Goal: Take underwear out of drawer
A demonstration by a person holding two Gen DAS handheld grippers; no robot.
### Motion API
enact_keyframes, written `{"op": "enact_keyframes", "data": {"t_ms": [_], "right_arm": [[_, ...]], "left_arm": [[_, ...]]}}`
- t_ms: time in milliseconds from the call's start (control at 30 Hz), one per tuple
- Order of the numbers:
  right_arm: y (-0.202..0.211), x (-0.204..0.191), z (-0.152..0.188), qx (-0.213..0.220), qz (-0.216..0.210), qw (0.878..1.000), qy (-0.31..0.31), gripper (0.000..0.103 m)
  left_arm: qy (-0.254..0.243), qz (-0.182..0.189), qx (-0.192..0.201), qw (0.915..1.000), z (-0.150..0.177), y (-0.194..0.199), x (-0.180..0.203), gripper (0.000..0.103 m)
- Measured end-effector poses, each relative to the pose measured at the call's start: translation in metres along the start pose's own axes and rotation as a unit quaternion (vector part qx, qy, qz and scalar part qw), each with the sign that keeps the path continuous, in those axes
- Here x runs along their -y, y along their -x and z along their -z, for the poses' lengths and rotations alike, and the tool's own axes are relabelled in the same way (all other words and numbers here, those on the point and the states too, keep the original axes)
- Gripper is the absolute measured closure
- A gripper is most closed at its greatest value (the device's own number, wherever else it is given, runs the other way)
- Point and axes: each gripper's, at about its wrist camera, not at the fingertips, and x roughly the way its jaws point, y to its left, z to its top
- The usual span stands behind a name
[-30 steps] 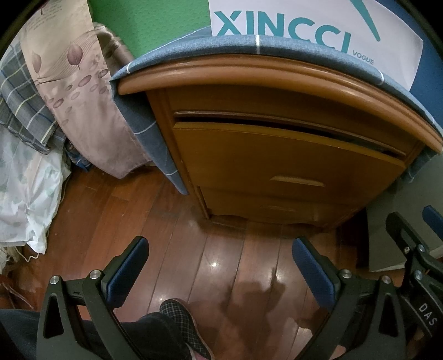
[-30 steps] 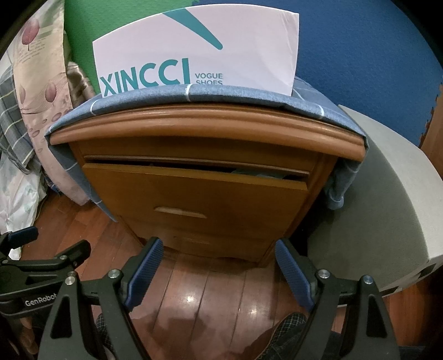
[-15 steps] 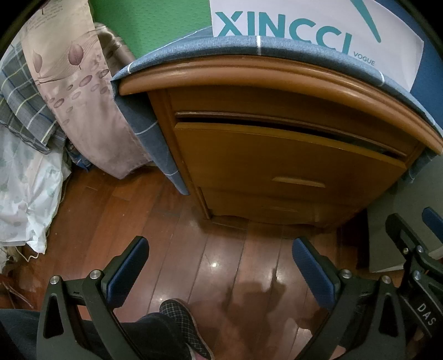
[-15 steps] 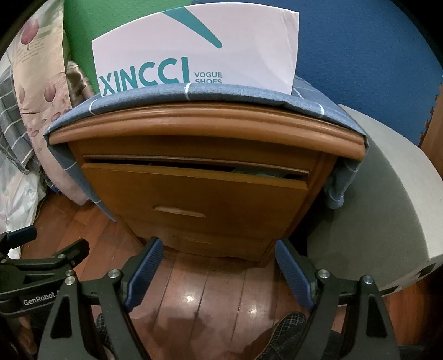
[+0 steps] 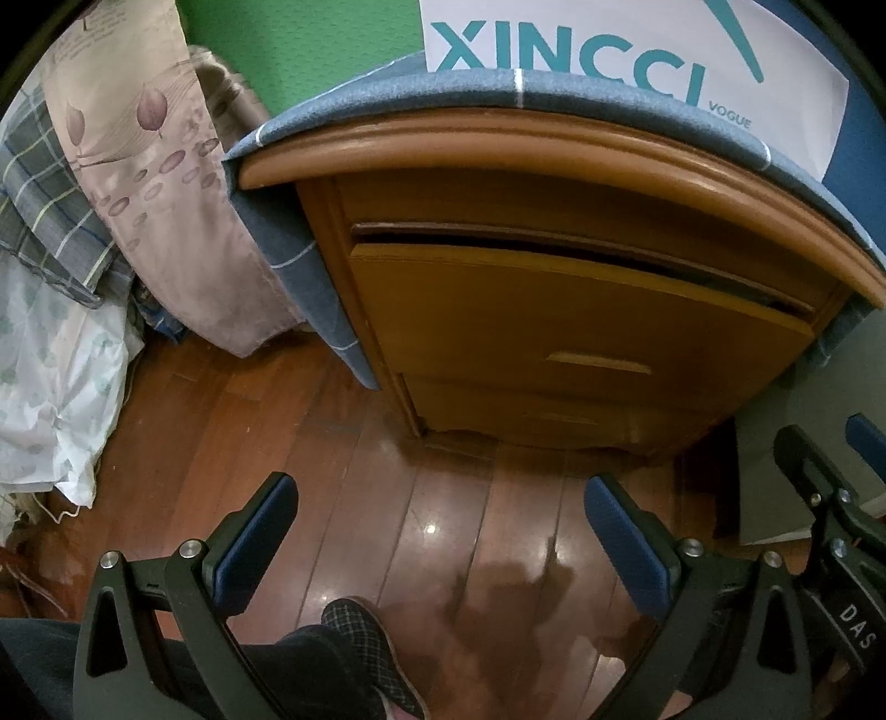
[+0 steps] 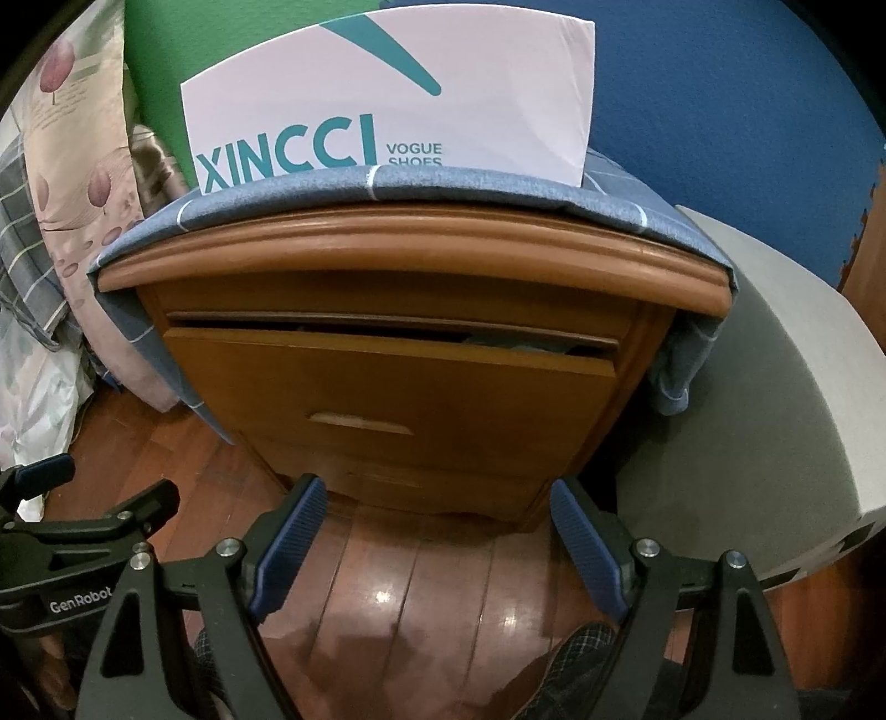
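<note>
Two blue-padded fingers of the left tool stand wide apart with nothing between them, hanging over the wooden floor in front of a wooden nightstand. Its top drawer is pulled out a crack, leaving a dark gap along its upper edge. A blue checked cloth drapes over the nightstand's top, and a white shoe box stands on it. Bedding hangs at the left, and a slipper shows below.

From the right wrist view, the right tool is likewise spread open and empty, near the nightstand's base. Through the drawer's gap toward the right, a bit of teal fabric shows inside; whether it is the underwear cannot be told. The left tool sits low at the left edge.
</note>
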Motion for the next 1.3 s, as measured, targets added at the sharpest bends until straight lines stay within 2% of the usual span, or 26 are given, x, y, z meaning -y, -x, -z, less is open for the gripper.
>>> {"op": "enact_keyframes", "data": {"t_ms": [1067, 1300], "right_arm": [[-0.0043, -0.001, 0.0005, -0.007, 0.0, 1.0, 0.001, 0.018], [-0.0071, 0.001, 0.0003, -0.012, 0.001, 1.0, -0.001, 0.018]], "left_arm": [[0.002, 0.001, 0.0, 1.0, 0.0004, -0.0051, -0.0012, 0.0], [0.023, 0.024, -0.007, 0.9994, 0.0011, -0.0073, -0.0094, 0.0]]}}
